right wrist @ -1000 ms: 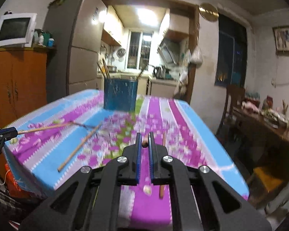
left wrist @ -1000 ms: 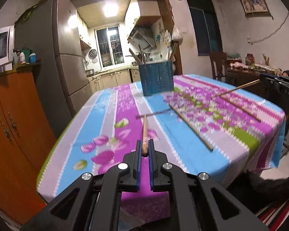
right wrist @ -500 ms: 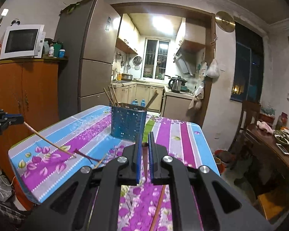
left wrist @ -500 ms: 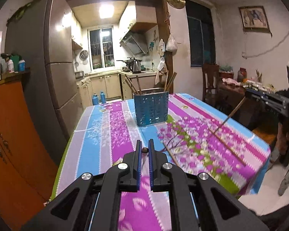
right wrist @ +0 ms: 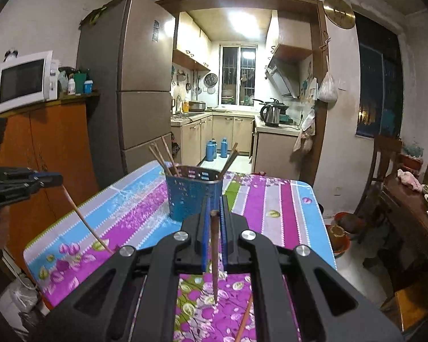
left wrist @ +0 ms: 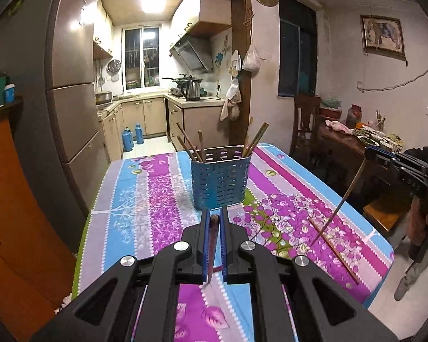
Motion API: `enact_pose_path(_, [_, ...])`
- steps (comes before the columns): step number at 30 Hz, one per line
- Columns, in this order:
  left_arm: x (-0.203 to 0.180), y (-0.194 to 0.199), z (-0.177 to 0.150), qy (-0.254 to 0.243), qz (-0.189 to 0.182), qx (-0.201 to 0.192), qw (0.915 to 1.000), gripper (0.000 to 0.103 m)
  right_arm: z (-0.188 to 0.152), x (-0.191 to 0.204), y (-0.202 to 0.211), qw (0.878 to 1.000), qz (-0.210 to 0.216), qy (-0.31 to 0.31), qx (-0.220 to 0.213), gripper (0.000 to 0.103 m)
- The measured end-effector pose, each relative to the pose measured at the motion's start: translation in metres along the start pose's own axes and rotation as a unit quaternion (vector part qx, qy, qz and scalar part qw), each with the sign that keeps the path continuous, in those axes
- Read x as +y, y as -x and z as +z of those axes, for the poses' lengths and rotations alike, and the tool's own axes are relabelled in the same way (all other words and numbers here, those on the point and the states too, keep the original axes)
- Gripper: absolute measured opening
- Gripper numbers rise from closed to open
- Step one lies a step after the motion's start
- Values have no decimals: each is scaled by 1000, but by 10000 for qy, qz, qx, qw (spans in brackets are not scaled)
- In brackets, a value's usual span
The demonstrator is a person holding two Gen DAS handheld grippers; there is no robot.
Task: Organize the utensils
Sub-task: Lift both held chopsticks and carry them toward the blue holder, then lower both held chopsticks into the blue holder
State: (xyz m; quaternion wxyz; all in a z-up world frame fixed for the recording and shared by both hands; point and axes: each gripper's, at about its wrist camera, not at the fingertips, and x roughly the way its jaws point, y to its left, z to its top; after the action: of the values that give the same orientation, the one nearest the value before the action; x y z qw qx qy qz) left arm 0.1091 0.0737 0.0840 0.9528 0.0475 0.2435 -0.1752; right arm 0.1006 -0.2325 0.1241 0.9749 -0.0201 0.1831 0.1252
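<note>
A blue perforated utensil holder (left wrist: 219,176) stands on the flowered tablecloth (left wrist: 145,199) with several chopsticks upright in it; it also shows in the right wrist view (right wrist: 192,196). My left gripper (left wrist: 214,222) is shut on a brown chopstick (left wrist: 212,245) that hangs tip down, just short of the holder. My right gripper (right wrist: 214,215) is shut on another chopstick (right wrist: 214,256), tip down over the cloth. The right gripper (left wrist: 385,156) with its chopstick (left wrist: 339,202) shows at the right of the left wrist view. One loose chopstick (left wrist: 333,249) lies on the cloth.
A refrigerator (left wrist: 71,99) and an orange cabinet (left wrist: 11,213) stand left of the table. A wooden chair (left wrist: 305,122) and a cluttered side table (left wrist: 353,139) stand to the right. The kitchen lies beyond the table's far end. A second loose chopstick (right wrist: 245,319) lies under my right gripper.
Both grippers have lifted their chopsticks off the table and tilted them from lying flat to hanging tip down. Both have come closer to the blue holder.
</note>
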Motion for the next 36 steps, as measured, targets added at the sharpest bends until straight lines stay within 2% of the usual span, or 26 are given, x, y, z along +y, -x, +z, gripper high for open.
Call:
enact_pose_path(6, [2, -20, 33, 229, -153, 149, 9995, 8, 31, -2, -9, 9996, 197, -179, 44, 5])
enact_pose_path(11, [-13, -24, 74, 126, -159, 148, 9997, 8, 69, 0, -14, 9991, 330, -269, 16, 5])
enact_pose_path(16, [-35, -16, 126, -251, -19, -151, 9996, 8, 110, 5, -11, 9991, 339, -214, -138, 5])
enact_pose_path(22, [-41, -21, 174, -259, 50, -400, 9989, 8, 145, 6, -24, 9992, 267, -133, -265, 5])
enact_pose_path(27, [-38, -41, 207, -172, 93, -565, 9982, 8, 169, 5, -53, 9990, 180, -140, -381, 5])
enact_pose_path(32, [-31, -83, 237, -96, 272, -618, 9977, 8, 187, -6, -96, 9980, 179, -390, -466, 5])
enact_pose_path(36, [-19, -123, 251, 93, 255, -532, 9982, 8, 196, -13, -137, 9975, 129, -510, -476, 5])
